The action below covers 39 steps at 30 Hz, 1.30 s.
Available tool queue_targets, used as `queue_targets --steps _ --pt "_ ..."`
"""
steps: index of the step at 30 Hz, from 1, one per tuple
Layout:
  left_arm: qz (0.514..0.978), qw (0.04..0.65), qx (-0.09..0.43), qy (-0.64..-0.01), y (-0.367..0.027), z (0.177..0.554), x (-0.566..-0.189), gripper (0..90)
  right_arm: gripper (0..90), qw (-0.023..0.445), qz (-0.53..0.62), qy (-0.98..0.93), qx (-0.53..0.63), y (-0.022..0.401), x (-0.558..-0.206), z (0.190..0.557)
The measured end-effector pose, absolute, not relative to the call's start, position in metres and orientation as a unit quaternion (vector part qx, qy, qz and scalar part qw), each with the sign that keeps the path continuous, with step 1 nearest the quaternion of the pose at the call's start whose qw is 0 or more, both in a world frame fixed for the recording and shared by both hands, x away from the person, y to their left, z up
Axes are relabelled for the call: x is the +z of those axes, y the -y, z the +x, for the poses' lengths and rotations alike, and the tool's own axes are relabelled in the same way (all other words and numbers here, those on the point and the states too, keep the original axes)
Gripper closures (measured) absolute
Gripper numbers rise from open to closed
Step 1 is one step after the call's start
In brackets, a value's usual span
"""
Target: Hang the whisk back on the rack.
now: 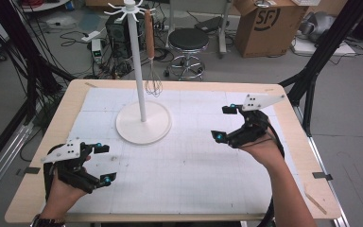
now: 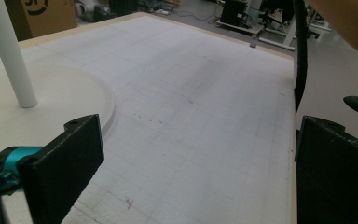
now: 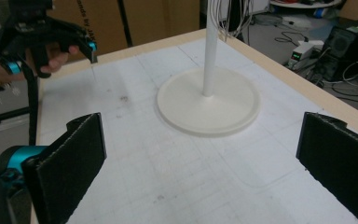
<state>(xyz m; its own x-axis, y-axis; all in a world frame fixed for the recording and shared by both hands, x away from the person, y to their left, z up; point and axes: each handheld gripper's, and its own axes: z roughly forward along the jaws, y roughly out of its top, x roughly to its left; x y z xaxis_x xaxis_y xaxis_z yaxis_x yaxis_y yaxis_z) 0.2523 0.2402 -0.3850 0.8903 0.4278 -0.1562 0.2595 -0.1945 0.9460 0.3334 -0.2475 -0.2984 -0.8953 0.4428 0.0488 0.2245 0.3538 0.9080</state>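
Three cameras, one tabletop [image 1: 38, 189]
High view looks forward and down from the person's side; both gripper views sit low and close, facing across it, all sharing the white stand [image 1: 143, 124].

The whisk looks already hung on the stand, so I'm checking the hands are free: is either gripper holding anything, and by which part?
Nothing is held. The left gripper and right gripper both have open, empty jaws; the whisk hangs from the stand.
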Motion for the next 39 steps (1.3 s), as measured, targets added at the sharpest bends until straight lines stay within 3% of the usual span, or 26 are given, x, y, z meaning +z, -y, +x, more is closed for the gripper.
queue_targets --steps 14,25,39 --pt "0.771 0.592 0.073 -0.223 -0.242 0.252 -0.386 1.6 0.5 0.096 0.232 -0.813 0.524 0.269 -0.34 0.314" --pt "0.774 0.589 0.066 -0.226 -0.24 0.254 -0.39 1.6 0.6 0.123 0.253 -0.803 0.526 0.286 -0.37 0.29" --pt "0.773 0.59 0.066 -0.226 -0.232 0.259 -0.387 1.6 0.6 0.114 0.254 -0.814 0.51 0.29 -0.381 0.284"
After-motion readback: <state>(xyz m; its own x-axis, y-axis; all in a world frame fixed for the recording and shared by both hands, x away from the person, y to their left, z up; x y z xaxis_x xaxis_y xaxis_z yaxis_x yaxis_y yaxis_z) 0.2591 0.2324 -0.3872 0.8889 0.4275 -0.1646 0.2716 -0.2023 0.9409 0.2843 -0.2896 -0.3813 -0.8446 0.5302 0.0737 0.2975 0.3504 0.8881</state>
